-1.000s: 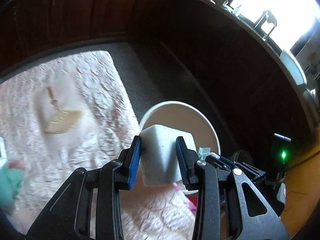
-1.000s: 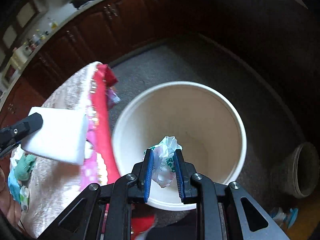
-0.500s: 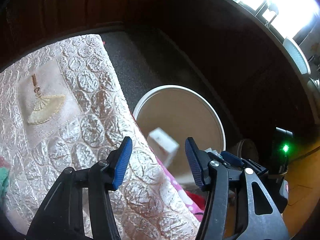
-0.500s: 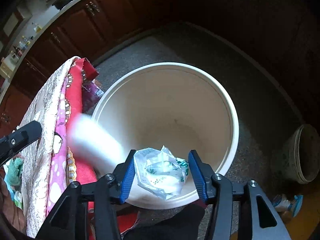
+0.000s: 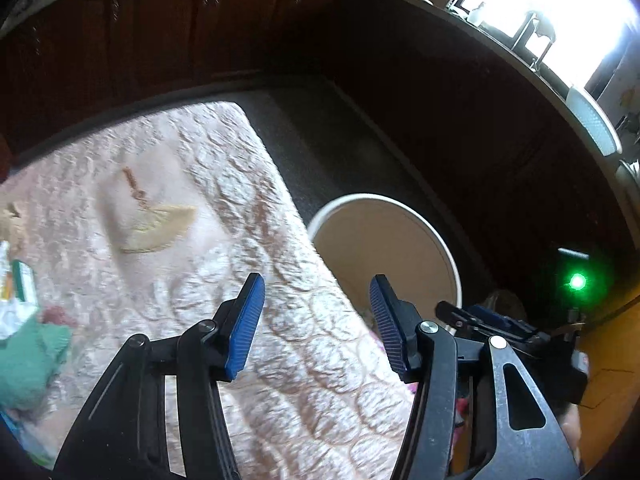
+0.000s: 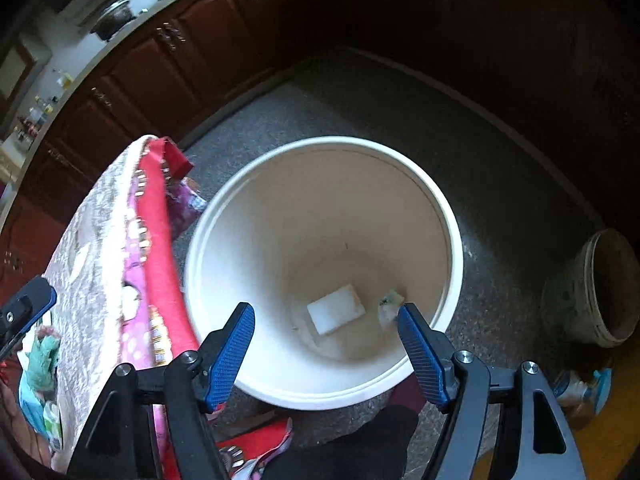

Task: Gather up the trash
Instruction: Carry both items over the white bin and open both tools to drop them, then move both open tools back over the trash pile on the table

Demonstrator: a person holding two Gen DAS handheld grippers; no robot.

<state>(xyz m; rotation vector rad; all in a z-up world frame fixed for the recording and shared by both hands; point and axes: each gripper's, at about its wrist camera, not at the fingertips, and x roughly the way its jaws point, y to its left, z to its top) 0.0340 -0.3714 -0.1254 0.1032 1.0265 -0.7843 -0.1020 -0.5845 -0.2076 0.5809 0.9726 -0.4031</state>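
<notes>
The cloth-covered table (image 5: pixel 168 240) fills the left and centre of the left wrist view, and the white bucket (image 6: pixel 454 240) stands on the floor just beside its edge, filling the centre of the right wrist view. At the bucket's bottom lie a white foam block (image 6: pixel 336 309) and, just to its right, a crumpled wrapper (image 6: pixel 389 307). The right gripper (image 6: pixel 326 346) hangs above the rim, jaws apart and empty. The left gripper (image 5: pixel 316 320) hovers over the table edge, also spread wide with nothing between its pads. More trash, a green wad (image 5: pixel 28 360) and a printed packet (image 5: pixel 18 288), sits at the far left of the left view, so the left gripper is probably the nearer one, and its next reach goes leftward across the cloth.
</notes>
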